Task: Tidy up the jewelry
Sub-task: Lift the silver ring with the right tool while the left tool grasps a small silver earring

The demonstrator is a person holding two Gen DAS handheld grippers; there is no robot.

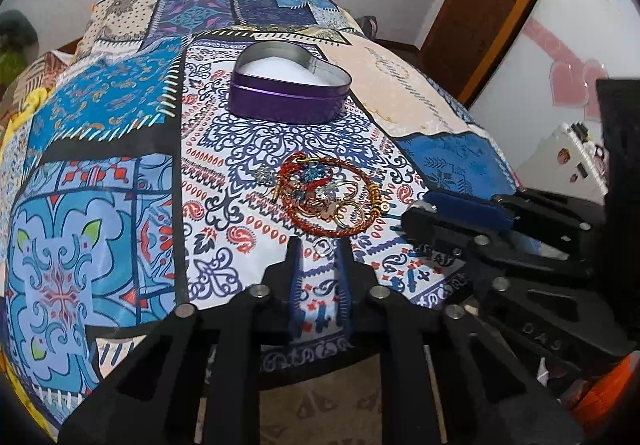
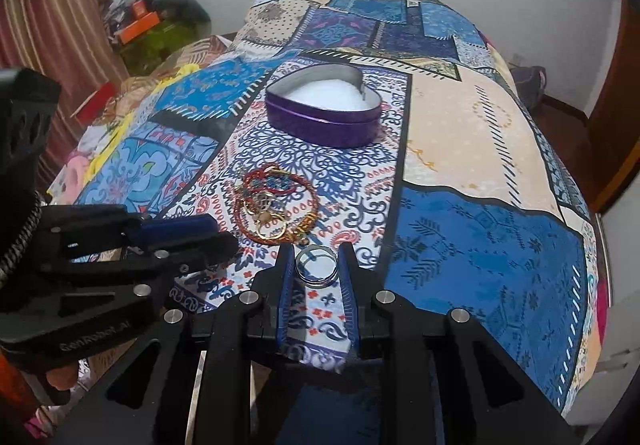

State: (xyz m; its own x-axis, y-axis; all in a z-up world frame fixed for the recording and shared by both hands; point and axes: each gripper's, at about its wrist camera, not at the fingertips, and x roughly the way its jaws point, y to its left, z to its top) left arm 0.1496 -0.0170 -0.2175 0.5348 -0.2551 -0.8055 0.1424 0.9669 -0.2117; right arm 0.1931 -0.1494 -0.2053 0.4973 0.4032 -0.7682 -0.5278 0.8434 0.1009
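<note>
A purple heart-shaped tin (image 1: 289,85) with a white lining stands open on the patterned bedspread; it also shows in the right wrist view (image 2: 323,110). A pile of jewelry (image 1: 334,198) with a red twisted bangle, gold rings and earrings lies nearer me, also in the right wrist view (image 2: 276,205). My right gripper (image 2: 316,265) is shut on a silver ring (image 2: 316,264), held between its blue pads just short of the pile. My left gripper (image 1: 319,245) stands partly open, with a small silver ring (image 1: 324,247) on the cloth between its tips. Each gripper shows from the side in the other's view.
The patchwork bedspread (image 2: 480,229) covers a bed; its near edge falls just under the grippers. A wooden door frame (image 1: 492,5) and a white cabinet stand to the right. Clutter and a striped curtain (image 2: 52,17) lie at the left.
</note>
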